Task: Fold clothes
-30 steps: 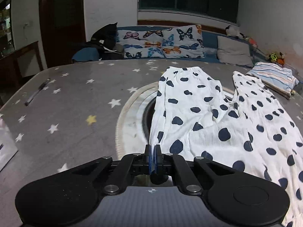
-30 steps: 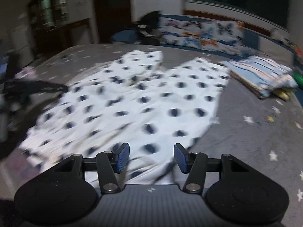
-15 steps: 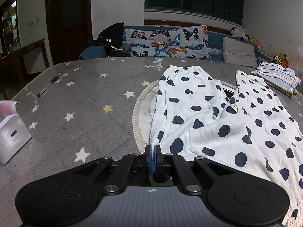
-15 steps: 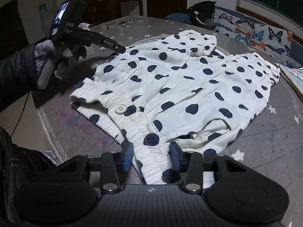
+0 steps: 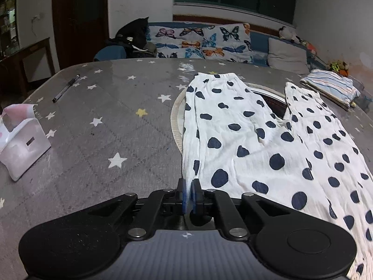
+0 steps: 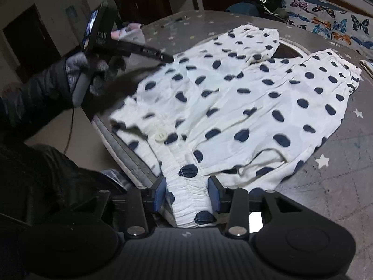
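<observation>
White trousers with dark blue dots (image 5: 256,140) lie spread flat on the grey star-patterned table, both legs pointing away. They also show in the right wrist view (image 6: 244,98), with the waistband and a white button (image 6: 160,136) near the table's front edge. My left gripper (image 5: 188,194) is shut with nothing visibly between its pads, right at the trousers' left edge. My right gripper (image 6: 186,194) is open, its pads on either side of the gathered waistband. The left gripper also appears in the right wrist view (image 6: 167,58), over the trousers' far left side.
A white box (image 5: 21,144) and a pen (image 5: 65,88) lie on the table's left side. A folded striped cloth (image 5: 331,88) sits at the far right. A round inset (image 5: 179,116) lies under the trousers. A sofa with butterfly cushions (image 5: 205,44) stands behind.
My right gripper has swung left and come down to the waistband, which now sits between its open pads. My left gripper has stayed shut and drawn back a little along the trousers' left edge.
</observation>
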Demonstrator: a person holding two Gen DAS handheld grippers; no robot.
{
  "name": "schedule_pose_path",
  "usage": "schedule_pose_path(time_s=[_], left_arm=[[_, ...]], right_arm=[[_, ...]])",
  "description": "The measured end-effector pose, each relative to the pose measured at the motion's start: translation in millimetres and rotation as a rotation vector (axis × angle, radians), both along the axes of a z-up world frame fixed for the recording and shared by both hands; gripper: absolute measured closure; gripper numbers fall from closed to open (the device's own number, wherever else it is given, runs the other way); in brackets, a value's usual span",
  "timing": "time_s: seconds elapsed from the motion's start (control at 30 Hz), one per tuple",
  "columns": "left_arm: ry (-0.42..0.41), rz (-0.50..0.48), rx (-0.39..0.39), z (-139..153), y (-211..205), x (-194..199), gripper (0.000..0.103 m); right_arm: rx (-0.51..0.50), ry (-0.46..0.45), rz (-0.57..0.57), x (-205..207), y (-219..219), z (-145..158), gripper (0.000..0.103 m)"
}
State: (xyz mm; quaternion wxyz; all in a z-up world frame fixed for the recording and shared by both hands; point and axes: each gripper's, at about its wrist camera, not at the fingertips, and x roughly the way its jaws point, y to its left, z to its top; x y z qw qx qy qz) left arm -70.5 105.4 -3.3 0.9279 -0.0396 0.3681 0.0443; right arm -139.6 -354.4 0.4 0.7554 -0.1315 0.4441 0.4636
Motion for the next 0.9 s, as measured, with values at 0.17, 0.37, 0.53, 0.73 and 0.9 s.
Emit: schedule_pose_path(time_s=[0.17,0.37,0.53,0.73,0.9], left_arm=[[-0.033,-0.003,0.012,16,5,5,0.091],[-0.077,-0.055,-0.007,30,-2,35,0.091],[-0.070,-0.110,-0.016,22,-19,78,0.092],[-0.040,-0.161,-0.020,-2,-36,127,0.092],[-0.021,-0.165,0.038,-19,-43,149,0.092]], right_arm=[[0.054,-0.058,-0.081,35,-15,28,0.063],[0.012,-0.167,-0.225,92,-9,22,0.063],[0.006,-0.178,-0.300,135,6,-1,0.063],[-0.010,-0.174,-0.362,166,12,-23,0.063],[-0.053,-0.187,-0.388,170,5,-32,0.063]])
